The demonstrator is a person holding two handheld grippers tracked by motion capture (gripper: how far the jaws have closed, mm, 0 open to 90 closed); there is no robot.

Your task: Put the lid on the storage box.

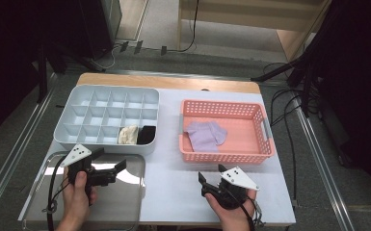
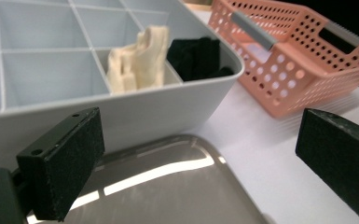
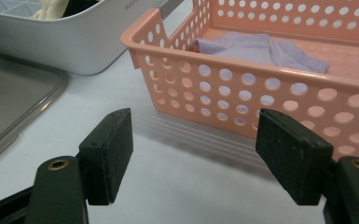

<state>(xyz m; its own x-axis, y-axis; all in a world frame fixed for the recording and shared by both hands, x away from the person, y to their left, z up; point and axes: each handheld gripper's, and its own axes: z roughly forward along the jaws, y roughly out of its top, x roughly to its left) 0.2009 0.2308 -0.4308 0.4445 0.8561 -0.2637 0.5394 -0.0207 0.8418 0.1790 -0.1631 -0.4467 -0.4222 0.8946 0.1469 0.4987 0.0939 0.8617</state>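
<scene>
A pale grey compartment box (image 1: 73,115) stands at the back left. Its front row holds a cream folded cloth (image 1: 128,134) and, right of it, a black one (image 1: 146,134); both show in the left gripper view, cream cloth (image 2: 137,63) and black cloth (image 2: 198,56). A lavender cloth (image 1: 206,135) lies in the pink basket (image 1: 227,155) on the right. My left gripper (image 1: 112,160) hovers open and empty over the clear lid, just in front of the box. My right gripper (image 1: 211,172) is open and empty in front of the basket's near wall (image 3: 261,88).
A clear, shiny lid (image 1: 125,192) lies flat at the front left under the left gripper. White table surface (image 1: 173,183) stretches between lid and basket. The basket has a grey handle (image 2: 254,30) on its side. Cables and stands crowd the floor beyond the table.
</scene>
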